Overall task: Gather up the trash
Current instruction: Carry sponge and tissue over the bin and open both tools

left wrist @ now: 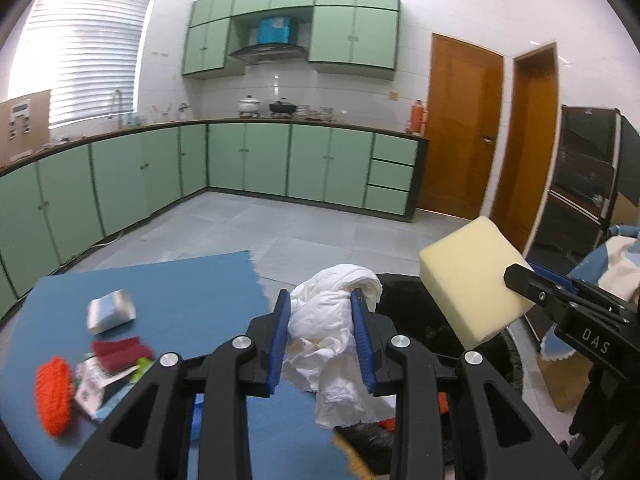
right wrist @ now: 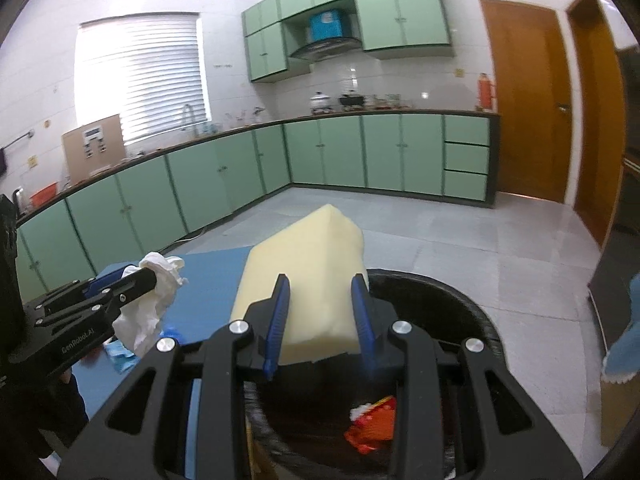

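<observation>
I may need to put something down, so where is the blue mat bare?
The blue mat is bare along its far edge, beyond the silver packet. Its near left corner is crowded: red scrubber, maroon pad, wrappers.

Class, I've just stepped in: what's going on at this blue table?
A person is clearing rubbish with a gripper in each hand. The left gripper is shut on a crumpled white tissue, and the right gripper is shut on a pale yellow foam block, both held near the black bin, which already holds a red wrapper. A silver packet and an orange scrubber remain on the table.
</observation>
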{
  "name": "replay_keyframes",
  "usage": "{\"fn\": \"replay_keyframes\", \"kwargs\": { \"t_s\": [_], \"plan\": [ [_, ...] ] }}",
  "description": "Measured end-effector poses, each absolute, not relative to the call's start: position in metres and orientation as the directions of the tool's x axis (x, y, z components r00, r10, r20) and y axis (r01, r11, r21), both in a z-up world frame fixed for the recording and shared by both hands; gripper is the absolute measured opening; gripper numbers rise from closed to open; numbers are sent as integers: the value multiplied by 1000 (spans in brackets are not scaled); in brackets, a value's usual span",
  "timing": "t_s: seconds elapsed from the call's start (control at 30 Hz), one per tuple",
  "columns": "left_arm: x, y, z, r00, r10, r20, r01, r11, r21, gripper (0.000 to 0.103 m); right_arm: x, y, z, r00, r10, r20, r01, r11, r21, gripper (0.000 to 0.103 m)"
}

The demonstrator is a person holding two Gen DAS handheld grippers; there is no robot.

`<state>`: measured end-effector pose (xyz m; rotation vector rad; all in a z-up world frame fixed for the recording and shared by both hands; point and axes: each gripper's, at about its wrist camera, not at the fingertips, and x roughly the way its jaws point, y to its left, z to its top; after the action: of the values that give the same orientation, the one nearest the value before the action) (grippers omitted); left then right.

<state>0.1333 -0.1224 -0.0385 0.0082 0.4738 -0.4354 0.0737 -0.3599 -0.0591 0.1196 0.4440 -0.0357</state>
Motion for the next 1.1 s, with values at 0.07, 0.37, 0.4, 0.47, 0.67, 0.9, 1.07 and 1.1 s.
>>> {"fn": "replay_keyframes", "kwargs": {
  "t_s": [0.07,0.37,0.4,0.47,0.67,0.9,1.07,1.1],
  "plan": [
    [138,-141,-43,787,-423,-449,429,899,-94,30,73,-373,-65,899,-29,-437,83,991,105,30],
    [157,-207,-68,732,-474,-489,498,863,-92,30,78,-421,-102,866,-99,-491,173,979,107,30],
    [160,-214,-72,724,-477,-497,502,860,-93,30,80,-424,-104,862,-102,-496,178,978,107,30],
    [164,-222,-77,716,-479,-508,508,856,-92,30,83,-430,-114,853,-107,-511,188,976,110,31],
    [178,-241,-87,678,-494,-545,527,843,-107,37,98,-435,-132,826,-127,-550,222,969,110,39],
    [183,-227,-87,657,-502,-562,513,844,-154,55,91,-432,-133,819,-194,-541,284,955,87,91],
    [179,-191,-72,702,-478,-528,477,866,-151,67,84,-415,-118,832,-191,-521,267,961,75,94],
    [176,-179,-67,715,-469,-518,466,873,-146,68,81,-408,-114,839,-181,-514,255,964,77,94]
  ]
}}
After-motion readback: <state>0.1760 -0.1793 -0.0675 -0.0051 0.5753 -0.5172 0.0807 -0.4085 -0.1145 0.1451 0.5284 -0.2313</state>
